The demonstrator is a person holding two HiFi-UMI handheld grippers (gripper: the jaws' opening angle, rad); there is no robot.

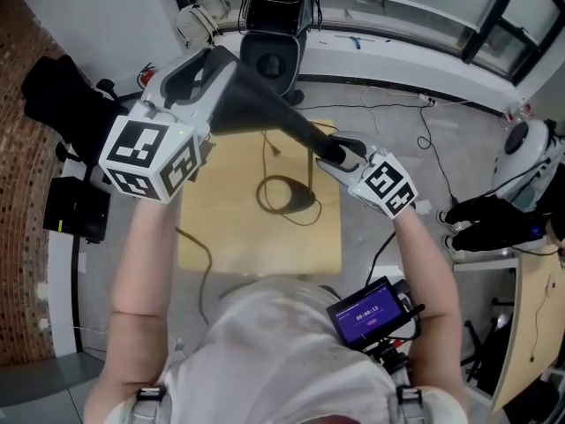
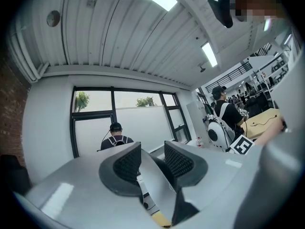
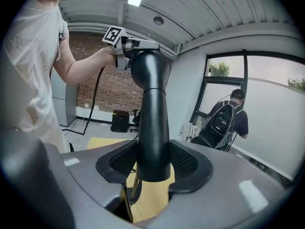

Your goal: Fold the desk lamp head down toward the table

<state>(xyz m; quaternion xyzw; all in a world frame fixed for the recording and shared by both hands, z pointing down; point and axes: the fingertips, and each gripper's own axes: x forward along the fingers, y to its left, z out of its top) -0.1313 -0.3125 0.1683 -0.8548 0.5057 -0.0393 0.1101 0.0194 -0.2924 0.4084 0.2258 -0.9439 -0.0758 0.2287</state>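
While the person is standing over the wooden table [image 1: 229,232], both grippers are holding the black desk lamp head [image 1: 275,117] in the air above it. In the head view the head's long axis is running diagonally, from the left gripper [image 1: 205,87] at the upper left to the right gripper [image 1: 340,151] near the table's right edge.

In the right gripper view the desk lamp head [image 3: 152,123] is showing as a smooth tube. It is rising away from the right gripper [image 3: 153,163] to a rounded end, where the left gripper [image 3: 136,46] is meeting it. That rounded end is sitting higher, and the flat cut end is pointing back and down toward the right gripper.

The right gripper's jaws are standing wide, with both ribbed pads [image 3: 124,161] pressing on the tube just above its cut end. In the left gripper view the left gripper [image 2: 152,159] is aiming level at a window wall. Its jaws are standing narrow and are clamping the head's dark, glossy end between them.

A thin rod [image 3: 136,184] is hanging just under the cut end; what it is joined to cannot be told. A looped cable [image 1: 282,177] is lying on the table, below the middle of the tube.
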